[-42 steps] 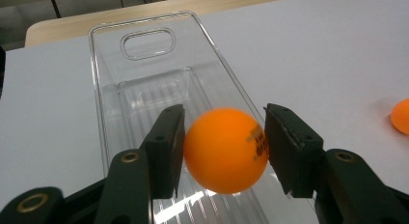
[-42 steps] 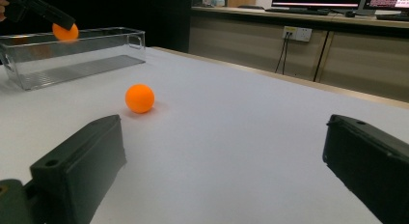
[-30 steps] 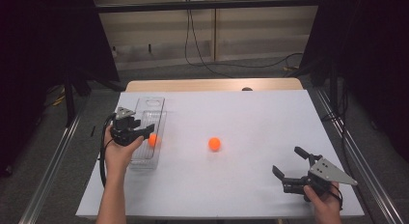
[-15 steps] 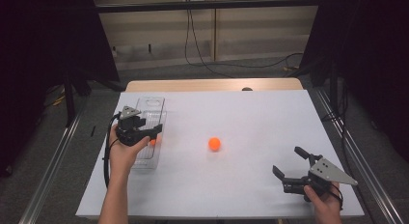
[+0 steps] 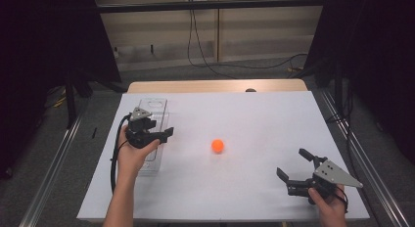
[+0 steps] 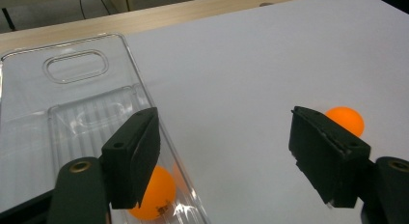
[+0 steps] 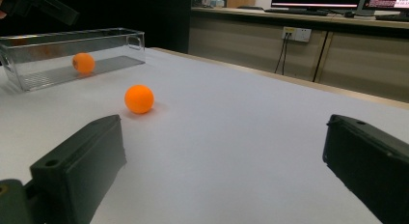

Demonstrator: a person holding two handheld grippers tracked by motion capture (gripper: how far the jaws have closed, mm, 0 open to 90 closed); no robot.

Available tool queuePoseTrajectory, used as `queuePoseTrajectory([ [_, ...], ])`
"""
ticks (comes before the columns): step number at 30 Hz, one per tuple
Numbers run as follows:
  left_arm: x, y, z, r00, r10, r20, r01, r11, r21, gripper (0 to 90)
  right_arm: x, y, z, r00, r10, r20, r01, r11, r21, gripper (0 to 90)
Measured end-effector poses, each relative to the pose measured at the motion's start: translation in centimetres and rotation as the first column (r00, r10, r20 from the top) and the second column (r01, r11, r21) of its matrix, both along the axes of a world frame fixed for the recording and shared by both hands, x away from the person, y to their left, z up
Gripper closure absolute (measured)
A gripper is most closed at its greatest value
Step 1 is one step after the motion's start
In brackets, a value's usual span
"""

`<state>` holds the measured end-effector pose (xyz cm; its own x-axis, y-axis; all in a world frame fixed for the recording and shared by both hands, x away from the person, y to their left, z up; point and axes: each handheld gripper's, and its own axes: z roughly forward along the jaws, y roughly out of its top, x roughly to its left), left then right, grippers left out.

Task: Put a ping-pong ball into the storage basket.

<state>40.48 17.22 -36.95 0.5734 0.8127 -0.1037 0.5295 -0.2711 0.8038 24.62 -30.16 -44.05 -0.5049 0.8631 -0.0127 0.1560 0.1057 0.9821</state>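
Observation:
My left gripper (image 5: pixel 165 136) hovers over the clear plastic tray (image 5: pixel 155 105) at the table's left. Its jaws have just been opening and nothing is between them. In the left gripper view, the left gripper (image 6: pixel 222 137) stands open above the tray's (image 6: pixel 72 89) right wall. One orange ball (image 6: pixel 149 192) lies inside the tray, under the left jaw. A second orange ball (image 5: pixel 218 146) rests on the white table, mid-way across, partly behind the right jaw (image 6: pixel 345 119). My right gripper (image 5: pixel 291 162) sits open near the front right edge, empty (image 7: pixel 224 137), facing the loose ball (image 7: pixel 139 99) and the tray's ball (image 7: pixel 84 63).
The white table top (image 5: pixel 254 114) ends in a wooden strip (image 5: pixel 215 86) at the back. Metal rails run along both sides of the table. A cable trails from the left gripper down past the forearm (image 5: pixel 113 163).
The left gripper's jaws have spread apart and the hand has shifted slightly right over the tray. The orange ball seen at its jaws before is no longer held. The right gripper has stayed put.

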Motion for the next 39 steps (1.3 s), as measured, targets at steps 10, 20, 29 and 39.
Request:
queuePoseTrajectory([
  [10,0.0,-1.5,0.0,0.9992,-0.041,-0.002,0.041,0.9991,-0.015,22.9,0.0,-0.2,-0.1,1.0,-0.008,-0.006,0.008,1.0,0.005,0.6],
  [20,-0.3,-2.7,0.0,0.9976,-0.068,-0.006,0.068,0.9971,-0.034,17.6,-0.3,-0.3,0.1,0.9999,-0.014,0.001,0.014,1.0,0.005,0.6],
  [29,-0.6,-3.4,-0.1,0.9957,-0.091,-0.018,0.09,0.995,-0.042,14.3,0.0,0.0,0.0,1.0,-0.001,-0.002,0.002,1.0,0.004,0.6],
  [39,-0.9,-4.7,-0.5,0.9922,-0.123,-0.024,0.121,0.9916,-0.045,13.0,0.1,0.1,0.1,1.0,0.0,0.001,0.0,1.0,0.007,0.6],
])
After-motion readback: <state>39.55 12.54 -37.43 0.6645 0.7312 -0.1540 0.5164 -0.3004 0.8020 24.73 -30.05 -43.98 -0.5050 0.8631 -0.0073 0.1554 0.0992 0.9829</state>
